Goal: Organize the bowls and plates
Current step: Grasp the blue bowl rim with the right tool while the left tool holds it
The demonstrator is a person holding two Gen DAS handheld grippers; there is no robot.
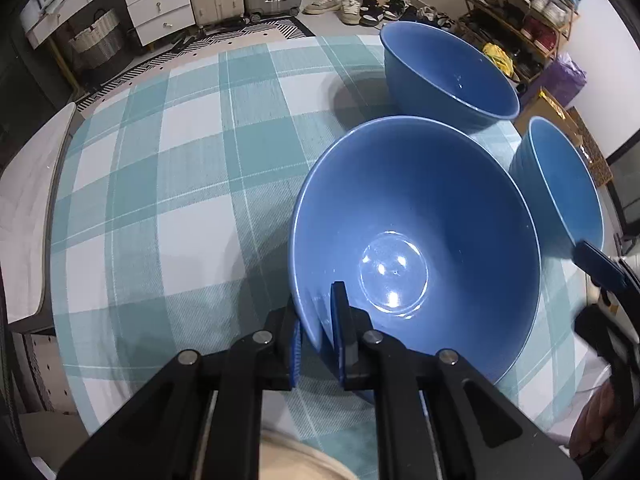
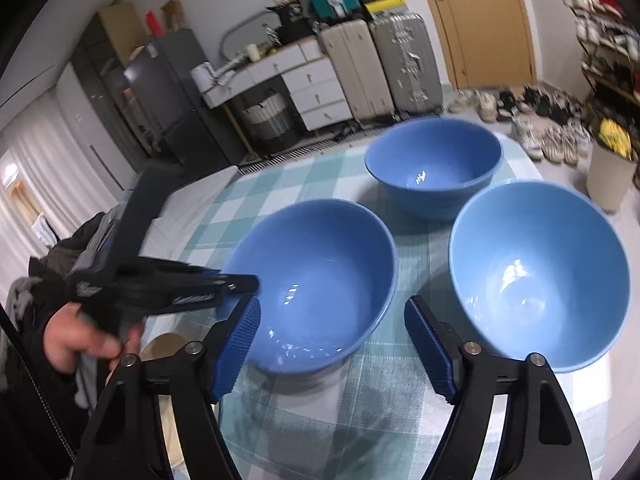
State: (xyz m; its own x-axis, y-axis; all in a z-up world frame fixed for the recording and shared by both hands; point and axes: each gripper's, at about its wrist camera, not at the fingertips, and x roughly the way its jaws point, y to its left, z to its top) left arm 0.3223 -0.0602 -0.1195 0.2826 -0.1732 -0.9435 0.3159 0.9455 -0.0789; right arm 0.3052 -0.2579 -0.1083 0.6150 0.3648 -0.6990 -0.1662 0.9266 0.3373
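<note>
a: where the checked teal-and-white cloth point(image 1: 168, 168) covers the table, what stands on it, and what's round about?

b: three blue bowls, all upright, mouths up. behind the table there's a striped rug point(image 1: 224, 42) on the floor, a white chest of drawers point(image 1: 158, 4), two hard suitcases point(image 2: 384, 68), a wooden door point(image 2: 476, 20), and a shoe rack point(image 1: 520, 20) with loose shoes in front of it.

a: do the bowls point any way?

b: they're round, so no long axis. the near bowl point(image 1: 416, 236) seems tipped a little, its mouth leaning away from the left gripper; i can't be sure, given the lens.

a: how does that bowl sit to the left gripper?

b: the left gripper point(image 1: 320, 336) is pinching its near rim: one pad outside the wall, the other inside. in the right wrist view that same gripper comes in from the left, a person's hand point(image 2: 80, 340) on its handle.

a: and the right gripper?

b: the right gripper point(image 2: 332, 344) is spread, nothing pressed between its pads. the near bowl's edge lies between its fingers but clear of them. the right bowl point(image 2: 540, 276) sits just beyond its right finger, the far bowl point(image 2: 434, 164) behind both, well apart from either gripper.
</note>
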